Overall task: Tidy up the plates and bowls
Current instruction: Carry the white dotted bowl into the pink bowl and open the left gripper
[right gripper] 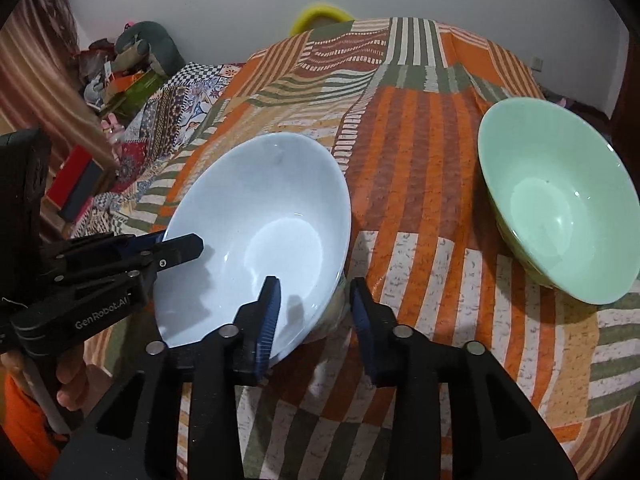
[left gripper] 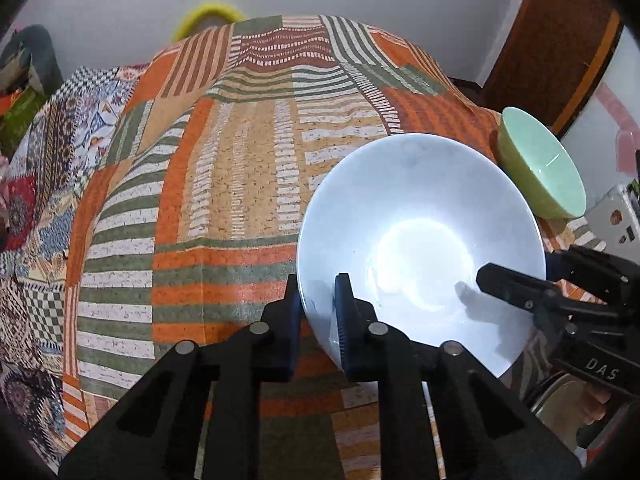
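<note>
Left wrist view: your left tongs (left gripper: 318, 304) pinch the white bowl (left gripper: 420, 240)'s near-left rim; right tongs (right gripper: 314, 308) straddle its right rim, unclamped. Green bowl (right gripper: 560, 208) far right on bedspread (right gripper: 420, 140). Risk: one-sided grip tips bowl.

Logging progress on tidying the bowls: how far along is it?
Done: nothing stacked yet. In hand: the left gripper is clamped on the white bowl's rim; the right gripper straddles the opposite rim, not pressing. Left: the green bowl sits apart on the patchwork cloth.
</note>
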